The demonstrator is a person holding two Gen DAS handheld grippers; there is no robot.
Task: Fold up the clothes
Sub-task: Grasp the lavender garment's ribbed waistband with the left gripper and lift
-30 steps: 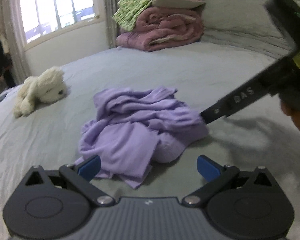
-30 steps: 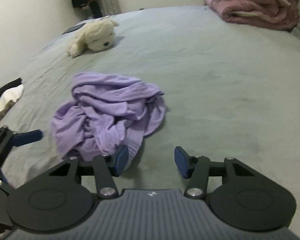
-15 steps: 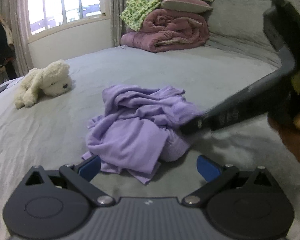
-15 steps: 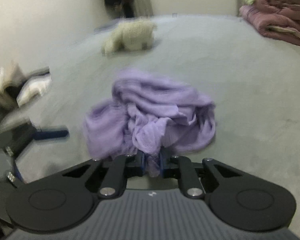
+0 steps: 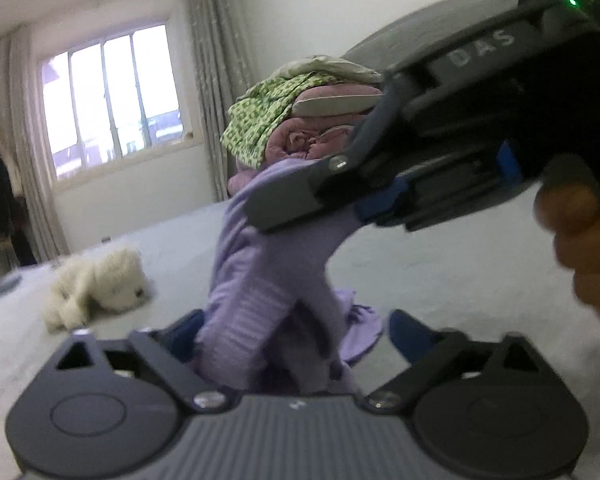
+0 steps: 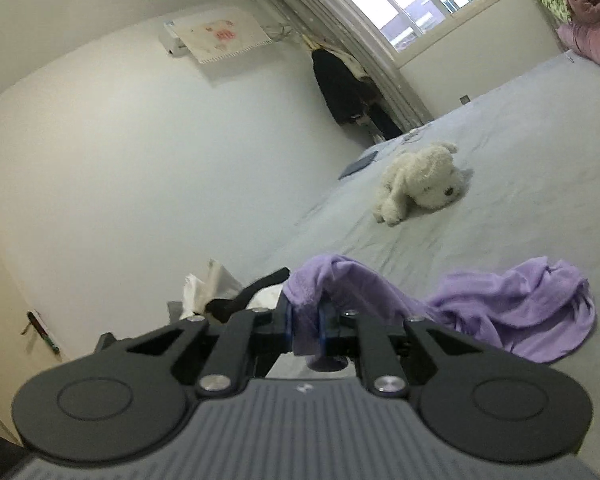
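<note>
Your right gripper (image 6: 306, 330) clamps the purple garment (image 6: 516, 312) at frame center, lifted off the bed (image 6: 520, 168), your left gripper (image 5: 296, 336) spread wide around hanging cloth, plush dog (image 6: 420, 178) upper right.

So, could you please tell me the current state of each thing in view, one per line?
Purple garment: bunched, partly lifted, one end trailing on the bed.
Right gripper: shut on the garment.
Left gripper: open, garment hanging between its fingers.
Plush dog: lying on the bed.
Blankets: folded, stacked.
</note>
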